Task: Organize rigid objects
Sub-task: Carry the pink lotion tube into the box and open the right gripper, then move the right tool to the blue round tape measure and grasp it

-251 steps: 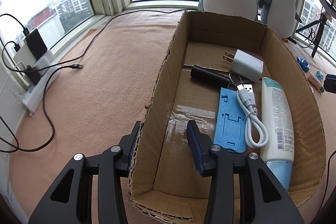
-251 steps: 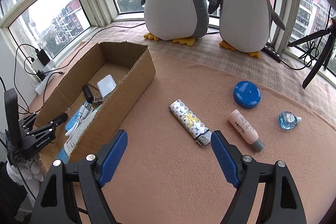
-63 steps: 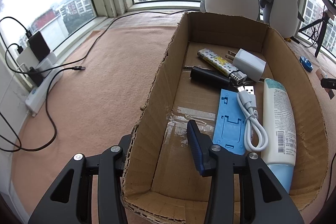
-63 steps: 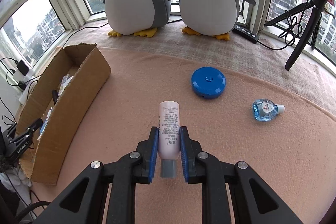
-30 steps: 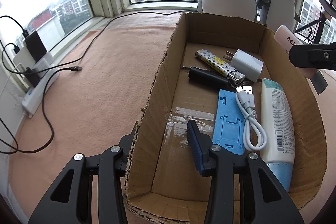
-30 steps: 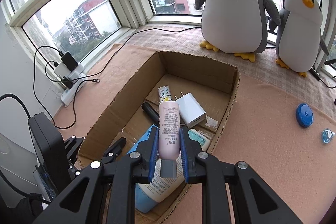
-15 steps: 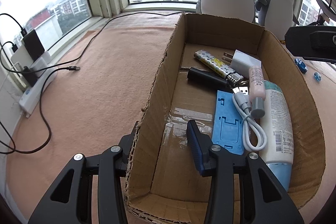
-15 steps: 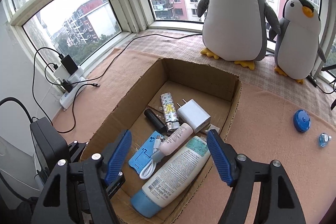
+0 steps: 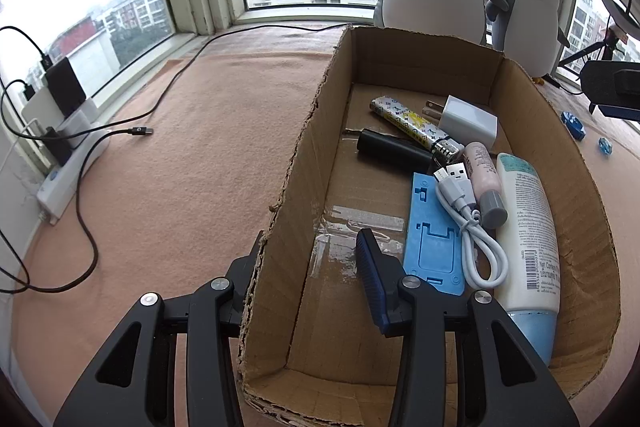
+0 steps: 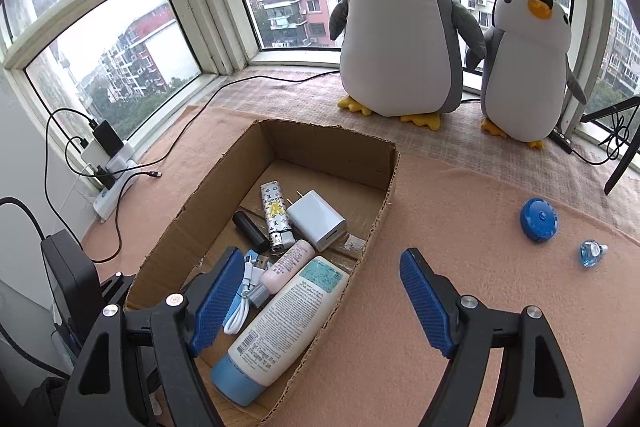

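Note:
A cardboard box [image 9: 304, 131] holds a patterned lighter [image 9: 412, 125], a white charger [image 9: 466, 119], a black cylinder [image 9: 392, 149], a blue phone stand [image 9: 434, 235], a white USB cable [image 9: 472, 227], a lotion bottle [image 9: 528, 235] and a small pink tube [image 9: 482, 179]. The pink tube [image 10: 286, 261] lies between cable and lotion bottle [image 10: 288, 319]. My left gripper [image 9: 308, 255] is open and straddles the box's left wall. My right gripper [image 10: 320, 299] hovers open and empty over the box's [image 10: 376, 239] right edge. On the mat to the right lie a blue round case [image 10: 539, 219] and a small blue bottle [image 10: 592, 253].
Two plush penguins [image 10: 400, 27] stand behind the box by the window. A power strip [image 10: 116, 183] with black cables lies at the left wall. A tripod leg [image 10: 620, 155] stands at the far right. Peach mat surrounds the box.
One second ago my right gripper was shut on the pink tube above the box; it has let go, and the tube now lies inside. The left gripper has stayed put.

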{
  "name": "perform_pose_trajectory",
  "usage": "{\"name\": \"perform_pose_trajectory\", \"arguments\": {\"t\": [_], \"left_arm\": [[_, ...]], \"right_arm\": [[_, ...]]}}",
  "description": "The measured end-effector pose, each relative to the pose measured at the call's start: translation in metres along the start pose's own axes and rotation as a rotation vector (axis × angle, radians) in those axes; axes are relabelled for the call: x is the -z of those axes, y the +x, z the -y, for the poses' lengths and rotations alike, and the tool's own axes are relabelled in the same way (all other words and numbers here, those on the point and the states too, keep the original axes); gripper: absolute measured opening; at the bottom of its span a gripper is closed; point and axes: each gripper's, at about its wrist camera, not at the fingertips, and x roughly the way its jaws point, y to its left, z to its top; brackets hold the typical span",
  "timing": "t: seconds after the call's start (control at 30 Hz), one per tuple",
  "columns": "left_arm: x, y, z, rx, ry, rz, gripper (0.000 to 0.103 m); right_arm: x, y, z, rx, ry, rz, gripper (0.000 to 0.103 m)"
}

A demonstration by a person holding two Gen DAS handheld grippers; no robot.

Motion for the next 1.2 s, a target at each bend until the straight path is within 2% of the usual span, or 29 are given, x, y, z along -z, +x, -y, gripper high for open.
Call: {"name": "perform_pose_trajectory", "arguments": {"t": [0.4, 0.8, 1.2], "left_arm": [[0.0, 0.0, 0.0, -0.002, 0.001, 0.001, 0.042], [-0.002, 0.0, -0.001, -0.006, 0.002, 0.005, 0.042], [-0.002, 0.0, -0.001, -0.006, 0.002, 0.007, 0.042]], "right_arm": [[0.01, -0.013, 0.073, 0.084, 0.113, 0.027, 0.077], [0.016, 0.0, 0.161, 0.18, 0.263, 0.009, 0.077], [-0.004, 0.043, 0.191, 0.264, 0.238, -0.04, 0.077]]}}
